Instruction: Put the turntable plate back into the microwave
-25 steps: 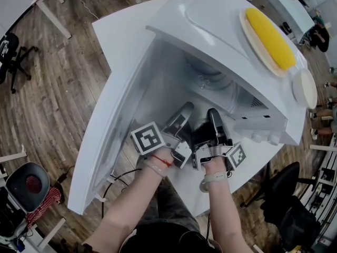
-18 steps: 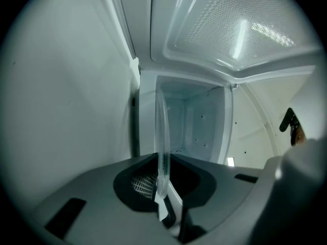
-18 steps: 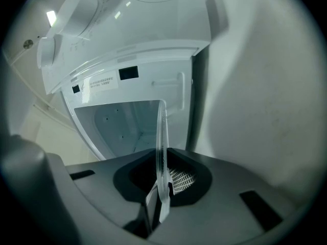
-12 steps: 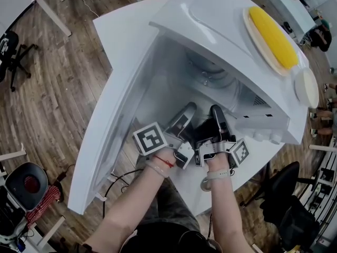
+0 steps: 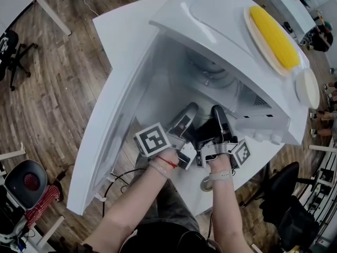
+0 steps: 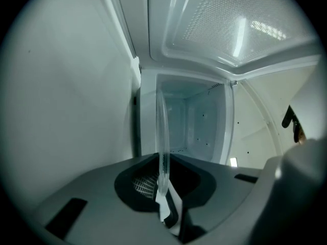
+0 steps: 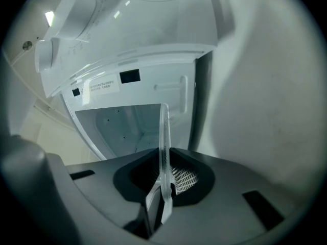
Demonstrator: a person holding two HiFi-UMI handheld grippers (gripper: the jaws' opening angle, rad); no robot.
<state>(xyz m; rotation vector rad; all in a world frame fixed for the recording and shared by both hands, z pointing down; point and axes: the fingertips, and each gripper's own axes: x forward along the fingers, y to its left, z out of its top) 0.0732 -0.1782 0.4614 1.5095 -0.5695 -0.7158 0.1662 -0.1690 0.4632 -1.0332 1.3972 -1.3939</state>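
as they sit at the open white microwave (image 5: 210, 20), the left gripper (image 6: 163, 188) and right gripper (image 7: 164, 188) each pinch the rim of the clear glass turntable plate (image 6: 162, 131).

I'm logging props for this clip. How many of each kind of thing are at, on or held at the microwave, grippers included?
microwave: 1
turntable plate: 1
plate: 1
corn cob: 1
small white dish: 1
grippers: 2 (left gripper, right gripper, both shut on the turntable plate)
Total: 7
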